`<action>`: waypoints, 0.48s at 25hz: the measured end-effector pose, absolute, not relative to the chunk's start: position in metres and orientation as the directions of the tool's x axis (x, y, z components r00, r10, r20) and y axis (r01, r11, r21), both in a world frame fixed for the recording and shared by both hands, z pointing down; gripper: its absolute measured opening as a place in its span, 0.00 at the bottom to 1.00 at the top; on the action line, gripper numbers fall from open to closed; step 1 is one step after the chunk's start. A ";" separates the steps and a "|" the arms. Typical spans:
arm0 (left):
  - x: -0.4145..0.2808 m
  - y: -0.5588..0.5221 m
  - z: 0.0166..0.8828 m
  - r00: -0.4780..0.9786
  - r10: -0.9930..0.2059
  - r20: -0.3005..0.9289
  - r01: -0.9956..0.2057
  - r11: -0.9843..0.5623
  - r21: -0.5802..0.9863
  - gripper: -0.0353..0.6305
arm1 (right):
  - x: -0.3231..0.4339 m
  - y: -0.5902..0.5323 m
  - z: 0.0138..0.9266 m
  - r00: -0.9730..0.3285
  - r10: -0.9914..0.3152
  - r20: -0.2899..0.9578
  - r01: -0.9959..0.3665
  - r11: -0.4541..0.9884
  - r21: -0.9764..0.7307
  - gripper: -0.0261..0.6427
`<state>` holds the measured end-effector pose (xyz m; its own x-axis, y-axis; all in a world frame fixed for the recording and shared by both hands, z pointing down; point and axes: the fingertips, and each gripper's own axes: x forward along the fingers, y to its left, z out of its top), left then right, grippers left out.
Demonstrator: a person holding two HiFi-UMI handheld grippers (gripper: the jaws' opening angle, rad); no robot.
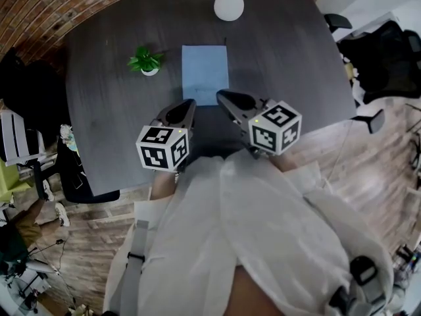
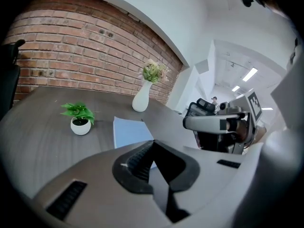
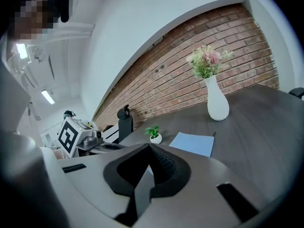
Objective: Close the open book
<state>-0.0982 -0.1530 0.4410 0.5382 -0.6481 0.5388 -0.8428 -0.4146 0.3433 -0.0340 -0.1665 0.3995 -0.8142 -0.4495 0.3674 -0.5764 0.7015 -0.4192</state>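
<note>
Jaws clenched, empty, on left gripper [image 1: 190, 105] and right gripper [image 1: 221, 97] — book [image 1: 205, 71] just beyond

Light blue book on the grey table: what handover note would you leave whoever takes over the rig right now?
Left gripper: shut, empty, above the dark grey table's near edge.
Right gripper: shut, empty, beside it.
Light blue book: flat just beyond both, small green potted plant to its left, white flower vase behind.
Done: book shows one plain face, looks closed.
Left: confirm that.
</note>
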 end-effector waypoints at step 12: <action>-0.100 -0.153 0.448 0.531 -0.636 0.560 -0.847 -0.393 0.357 0.06 | -0.036 -0.164 0.409 -0.816 -0.426 0.390 -0.571 0.695 -0.437 0.05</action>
